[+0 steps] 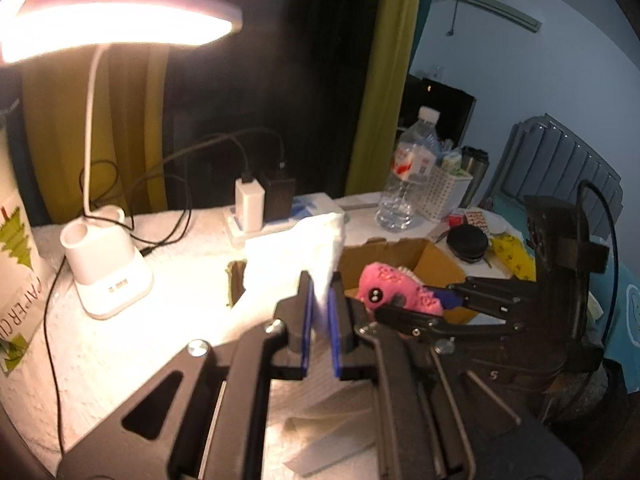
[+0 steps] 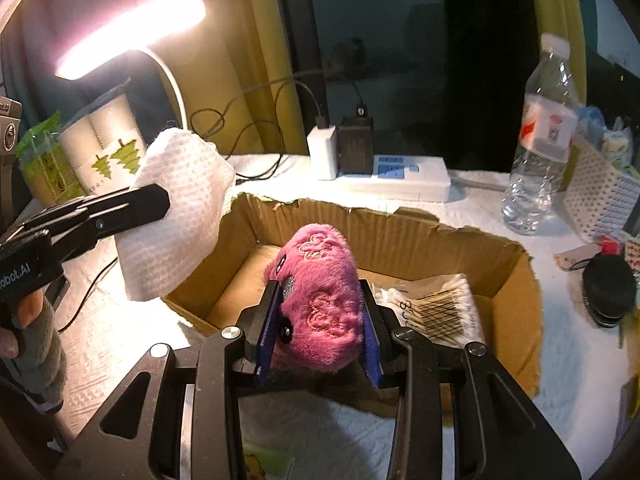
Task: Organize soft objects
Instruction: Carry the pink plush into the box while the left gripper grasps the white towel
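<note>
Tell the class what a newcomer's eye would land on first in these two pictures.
The fluffy pink plush toy, clamped in the right hand-held gripper over the torn brown cardboard box. Left of it, the left hand-held gripper pinches a folded white paper towel, under the glaring white desk lamp.

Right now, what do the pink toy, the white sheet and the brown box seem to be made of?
Pink toy: fuzzy plush fabric with embroidered swirls, likely stuffed.
White sheet: dimpled, matte, limp; probably paper towel, possibly thin cloth.
Brown box: corrugated cardboard, with ragged torn edges and visible ribbing.
</note>
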A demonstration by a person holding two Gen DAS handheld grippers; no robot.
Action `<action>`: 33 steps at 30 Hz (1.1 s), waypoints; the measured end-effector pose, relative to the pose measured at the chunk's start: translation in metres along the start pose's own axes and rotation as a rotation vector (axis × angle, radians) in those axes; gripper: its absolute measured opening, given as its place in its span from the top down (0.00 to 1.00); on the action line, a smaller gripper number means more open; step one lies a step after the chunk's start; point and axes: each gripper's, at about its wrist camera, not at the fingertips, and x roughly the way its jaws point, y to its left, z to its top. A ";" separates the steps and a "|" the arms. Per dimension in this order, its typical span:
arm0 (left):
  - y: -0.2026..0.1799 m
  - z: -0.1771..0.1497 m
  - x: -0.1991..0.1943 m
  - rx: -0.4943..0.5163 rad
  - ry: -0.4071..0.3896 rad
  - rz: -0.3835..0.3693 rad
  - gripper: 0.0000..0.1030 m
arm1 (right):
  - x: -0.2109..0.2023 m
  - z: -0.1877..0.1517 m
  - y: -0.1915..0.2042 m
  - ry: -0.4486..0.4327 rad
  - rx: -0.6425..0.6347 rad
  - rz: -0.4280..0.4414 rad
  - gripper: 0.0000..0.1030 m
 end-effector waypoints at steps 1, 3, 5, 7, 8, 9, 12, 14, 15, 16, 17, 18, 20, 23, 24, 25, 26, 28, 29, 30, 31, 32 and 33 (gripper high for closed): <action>0.001 -0.001 0.005 -0.003 0.009 -0.001 0.93 | 0.005 0.000 -0.001 0.009 0.001 0.002 0.63; 0.002 -0.003 0.015 -0.009 0.030 -0.001 0.92 | 0.013 0.000 -0.002 0.021 0.006 0.009 0.63; 0.004 -0.004 0.022 -0.016 0.047 -0.001 0.91 | 0.017 0.000 -0.005 0.027 0.014 0.016 0.63; 0.006 -0.006 0.031 -0.023 0.070 0.009 0.91 | 0.019 0.001 -0.009 0.027 0.028 0.018 0.62; 0.007 -0.006 0.034 -0.026 0.078 0.011 0.89 | 0.020 0.002 -0.010 0.026 0.032 0.016 0.62; 0.007 -0.006 0.036 -0.030 0.083 0.012 0.87 | 0.020 0.002 -0.013 0.025 0.038 0.012 0.62; 0.006 -0.007 0.042 -0.028 0.097 0.013 0.84 | 0.018 0.001 -0.019 0.019 0.053 -0.015 0.62; 0.003 -0.008 0.045 -0.015 0.109 0.010 0.81 | 0.013 0.001 -0.025 0.007 0.071 -0.042 0.62; 0.001 -0.009 0.046 -0.008 0.112 0.010 0.78 | 0.011 0.001 -0.027 0.005 0.078 -0.052 0.62; -0.001 -0.009 0.047 -0.002 0.117 0.012 0.76 | 0.008 0.001 -0.030 0.003 0.082 -0.067 0.62; -0.002 -0.010 0.048 0.002 0.121 0.018 0.70 | 0.006 0.001 -0.032 0.002 0.086 -0.080 0.62; -0.004 -0.010 0.048 0.006 0.120 0.019 0.57 | 0.004 0.000 -0.035 0.004 0.093 -0.093 0.62; -0.006 -0.009 0.044 0.002 0.107 0.006 0.33 | 0.001 -0.002 -0.040 0.006 0.105 -0.121 0.62; -0.010 -0.006 0.037 0.006 0.087 -0.005 0.31 | -0.005 -0.007 -0.049 0.008 0.133 -0.157 0.61; -0.011 -0.005 0.035 0.011 0.084 -0.004 0.31 | -0.007 -0.008 -0.051 0.007 0.140 -0.164 0.60; -0.014 -0.005 0.032 0.014 0.079 -0.003 0.31 | -0.010 -0.009 -0.053 0.006 0.147 -0.170 0.56; -0.015 -0.004 0.030 0.015 0.076 -0.003 0.31 | -0.012 -0.010 -0.054 0.003 0.153 -0.172 0.49; -0.018 -0.004 0.024 0.018 0.069 -0.003 0.31 | -0.021 -0.011 -0.055 -0.012 0.161 -0.168 0.45; -0.020 -0.004 0.021 0.019 0.066 -0.003 0.31 | -0.024 -0.011 -0.054 -0.017 0.159 -0.169 0.45; -0.021 -0.004 0.018 0.020 0.062 -0.004 0.31 | -0.028 -0.011 -0.053 -0.022 0.157 -0.172 0.45; -0.023 -0.004 0.015 0.021 0.059 -0.006 0.31 | -0.033 -0.012 -0.052 -0.027 0.154 -0.174 0.44; -0.025 -0.005 0.012 0.024 0.055 -0.007 0.31 | -0.037 -0.013 -0.051 -0.031 0.154 -0.176 0.44; -0.027 -0.005 0.007 0.027 0.049 -0.008 0.30 | -0.040 -0.014 -0.049 -0.034 0.155 -0.177 0.44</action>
